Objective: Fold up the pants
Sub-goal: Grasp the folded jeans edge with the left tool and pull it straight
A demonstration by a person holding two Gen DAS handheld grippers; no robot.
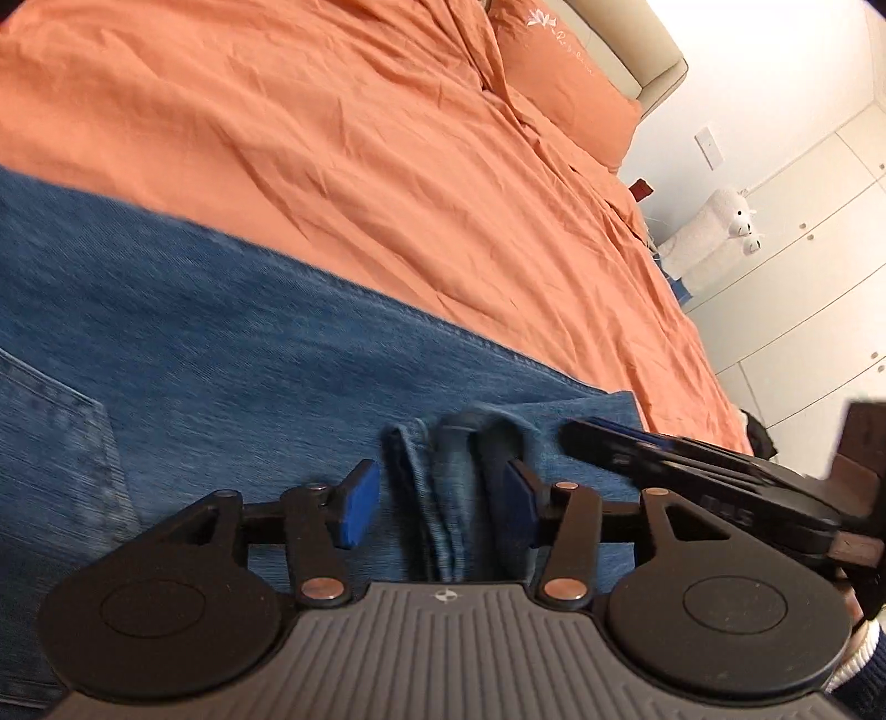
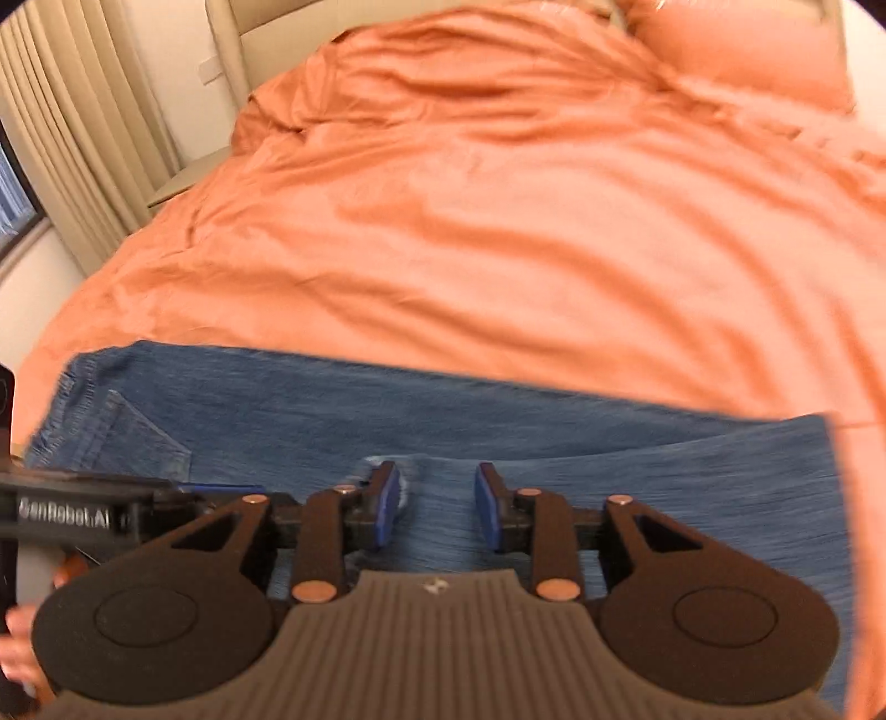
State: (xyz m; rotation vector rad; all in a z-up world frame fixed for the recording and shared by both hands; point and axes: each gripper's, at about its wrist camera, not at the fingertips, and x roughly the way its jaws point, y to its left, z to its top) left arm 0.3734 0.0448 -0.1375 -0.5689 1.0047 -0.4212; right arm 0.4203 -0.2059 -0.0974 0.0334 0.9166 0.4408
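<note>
Blue denim pants point(image 1: 232, 343) lie on an orange bed sheet point(image 1: 332, 138). A back pocket shows at the left. In the left wrist view my left gripper point(image 1: 440, 501) is open, its blue pads on either side of a bunched ridge of denim hem point(image 1: 448, 487) without closing on it. The right gripper's body point(image 1: 720, 476) lies close on the right. In the right wrist view the pants point(image 2: 498, 432) stretch across the sheet point(image 2: 498, 194). My right gripper point(image 2: 437, 507) is open just above the denim, a frayed hem edge by its left pad. The left gripper's body point(image 2: 72, 512) is at the left.
An orange pillow point(image 1: 559, 72) and a beige headboard point(image 1: 637, 50) are at the far end. A white plush alpaca point(image 1: 714, 232) stands on the floor by white cabinets point(image 1: 819, 249). Beige curtains point(image 2: 66, 111) hang by a window at the left in the right wrist view.
</note>
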